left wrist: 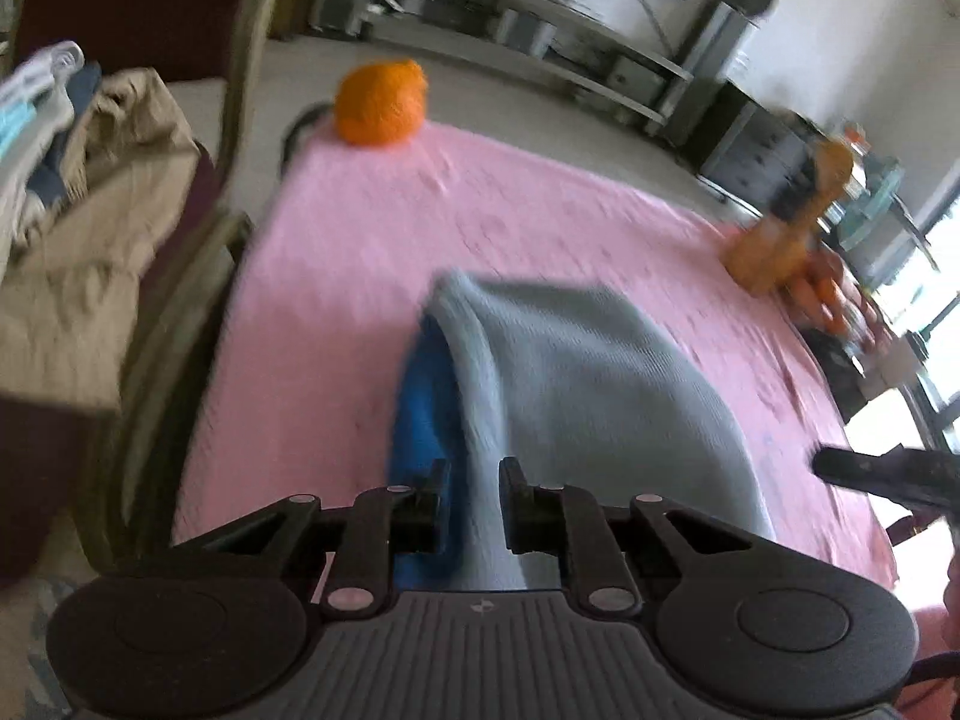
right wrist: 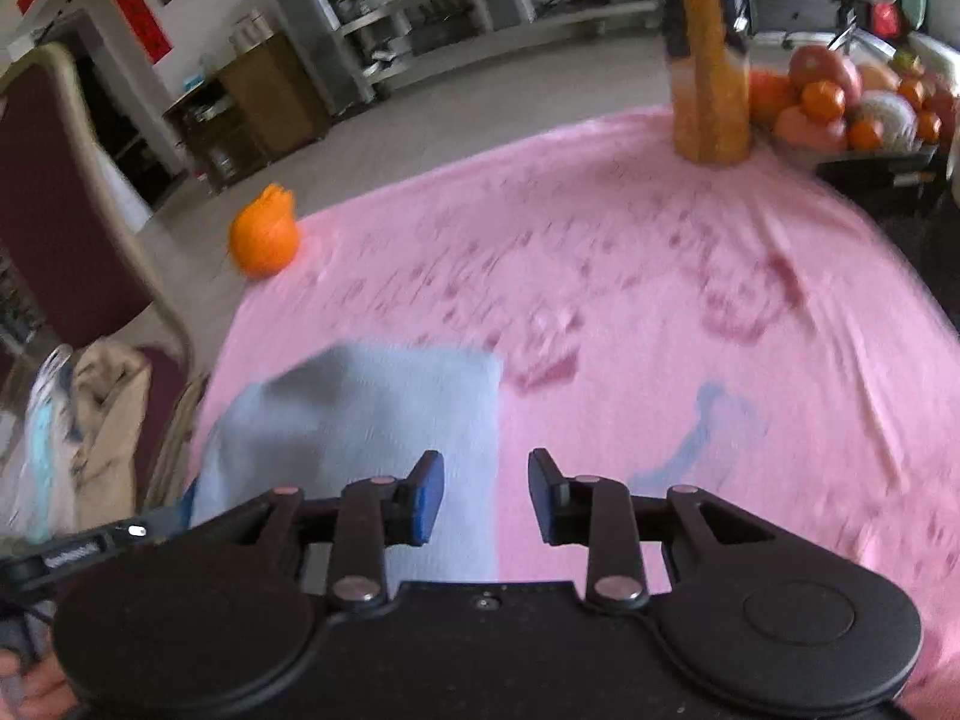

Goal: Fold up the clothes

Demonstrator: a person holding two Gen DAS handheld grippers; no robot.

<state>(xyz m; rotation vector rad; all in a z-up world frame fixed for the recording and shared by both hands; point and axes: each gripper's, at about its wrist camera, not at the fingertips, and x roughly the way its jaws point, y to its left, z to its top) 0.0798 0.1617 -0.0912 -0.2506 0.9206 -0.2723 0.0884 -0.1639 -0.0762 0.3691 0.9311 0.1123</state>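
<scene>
A light blue-grey garment with a bright blue inner side lies on the pink tablecloth. My left gripper is shut on the garment's near edge, with cloth running between its fingers. The garment also shows in the right wrist view, folded flat at the table's left. My right gripper is open and empty, just above the garment's right edge. Its tip shows at the right of the left wrist view.
An orange ball-like object sits at the table's far corner. A tall orange-yellow bottle and a fruit pile stand at the far right. A chair on the left holds piled clothes.
</scene>
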